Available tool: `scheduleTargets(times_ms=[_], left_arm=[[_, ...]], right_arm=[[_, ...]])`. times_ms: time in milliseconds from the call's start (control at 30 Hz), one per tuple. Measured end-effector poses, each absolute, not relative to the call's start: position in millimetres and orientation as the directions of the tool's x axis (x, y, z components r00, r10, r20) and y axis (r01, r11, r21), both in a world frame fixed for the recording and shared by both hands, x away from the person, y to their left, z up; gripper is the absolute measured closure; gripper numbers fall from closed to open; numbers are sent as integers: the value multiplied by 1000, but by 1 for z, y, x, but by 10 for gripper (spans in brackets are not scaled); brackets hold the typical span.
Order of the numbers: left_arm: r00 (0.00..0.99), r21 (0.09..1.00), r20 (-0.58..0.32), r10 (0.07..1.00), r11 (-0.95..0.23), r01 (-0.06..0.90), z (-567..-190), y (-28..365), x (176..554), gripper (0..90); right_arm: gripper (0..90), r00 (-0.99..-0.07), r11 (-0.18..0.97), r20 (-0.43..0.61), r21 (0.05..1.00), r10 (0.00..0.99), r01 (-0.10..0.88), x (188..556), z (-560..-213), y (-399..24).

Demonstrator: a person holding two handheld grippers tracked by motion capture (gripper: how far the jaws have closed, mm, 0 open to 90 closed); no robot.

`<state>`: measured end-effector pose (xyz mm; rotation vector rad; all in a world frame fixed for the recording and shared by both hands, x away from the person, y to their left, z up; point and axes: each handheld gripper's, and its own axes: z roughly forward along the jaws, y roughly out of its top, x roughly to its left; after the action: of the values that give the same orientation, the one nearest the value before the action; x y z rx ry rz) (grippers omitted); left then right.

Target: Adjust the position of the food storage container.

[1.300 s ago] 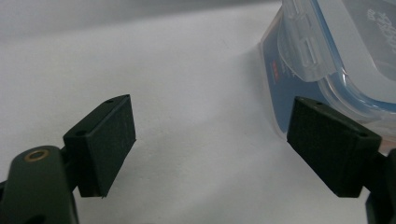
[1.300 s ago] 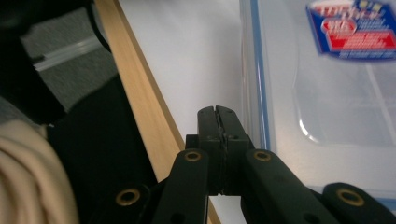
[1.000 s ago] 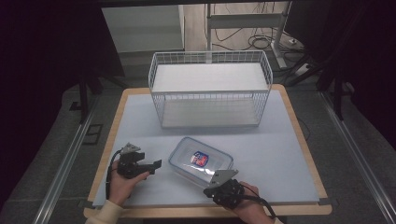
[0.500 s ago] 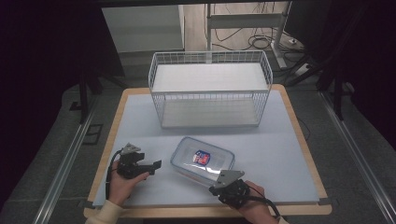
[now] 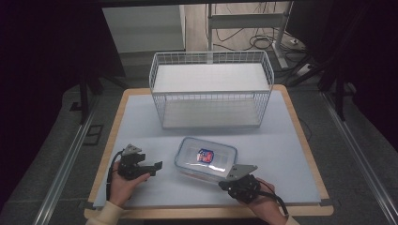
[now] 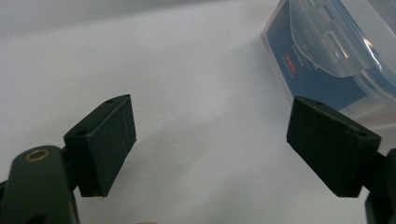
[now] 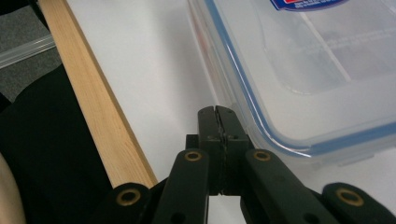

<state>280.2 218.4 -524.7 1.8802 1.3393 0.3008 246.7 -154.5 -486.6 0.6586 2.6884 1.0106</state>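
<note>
High view: my right hand-held gripper (image 5: 231, 174), closed and empty at the box's (image 5: 206, 158) five o'clock, could shove it; left hand-held gripper (image 5: 156, 165) open.

A white wire basket (image 5: 211, 89) stands in the upper middle of the high view, on the far part of a pale blue mat (image 5: 141, 126) that covers a table with a light wooden edge (image 5: 309, 150). A clear plastic box with a blue-rimmed lid (image 5: 206, 158) lies on the mat in the lower middle, just in front of the basket and apart from it; a red and blue label (image 5: 204, 155) sits on its lid. Cables (image 5: 263, 42) lie on the floor at the top right, beside a grey metal frame leg (image 5: 280, 40).
</note>
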Motion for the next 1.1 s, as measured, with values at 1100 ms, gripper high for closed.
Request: scheduleTargets(times_ms=[1100], left_arm=[[413,717,-234,880,-131,685,-524,218,281,155]], right_arm=[[895,-812,562,1,720,584,406,276,-469,-200]])
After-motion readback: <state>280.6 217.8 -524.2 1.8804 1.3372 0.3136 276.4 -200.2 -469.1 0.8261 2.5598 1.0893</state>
